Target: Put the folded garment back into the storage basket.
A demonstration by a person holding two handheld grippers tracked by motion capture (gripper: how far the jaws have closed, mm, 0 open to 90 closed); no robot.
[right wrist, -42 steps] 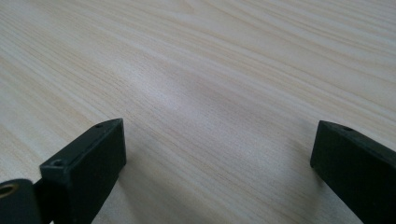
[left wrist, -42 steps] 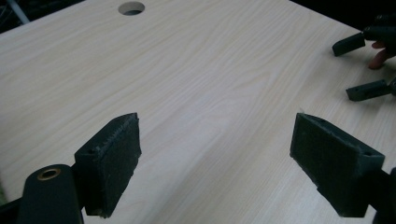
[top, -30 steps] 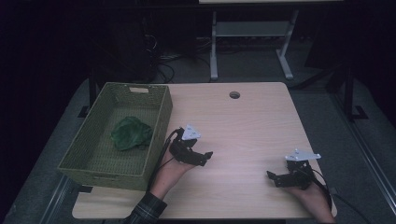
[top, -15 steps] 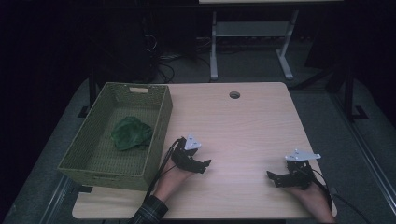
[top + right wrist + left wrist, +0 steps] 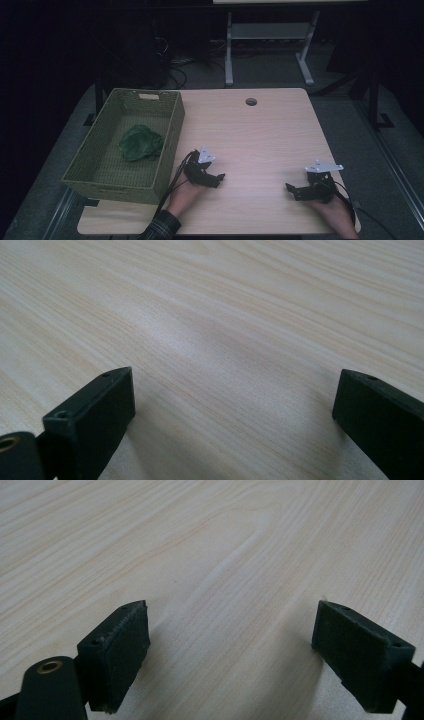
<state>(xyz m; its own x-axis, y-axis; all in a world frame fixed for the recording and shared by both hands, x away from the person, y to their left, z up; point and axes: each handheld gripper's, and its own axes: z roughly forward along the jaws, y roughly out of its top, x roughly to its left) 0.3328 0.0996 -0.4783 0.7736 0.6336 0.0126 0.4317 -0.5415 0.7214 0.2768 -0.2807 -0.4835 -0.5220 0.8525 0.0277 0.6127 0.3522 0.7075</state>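
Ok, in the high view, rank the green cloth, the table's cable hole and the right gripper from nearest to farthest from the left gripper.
1. Green cloth, in the basket to the left gripper's left.
2. Right gripper, across the table near its right front edge.
3. Cable hole, at the far edge.
Items 1 and 2 are fairly close.

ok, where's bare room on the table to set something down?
Bare wood between the basket and the table's right edge, from the cable hole down to both grippers. Also between the left gripper and right gripper. The basket holds a green cloth.

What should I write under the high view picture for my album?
Two open grippers, left gripper and right gripper, rest on the table beside a green basket.
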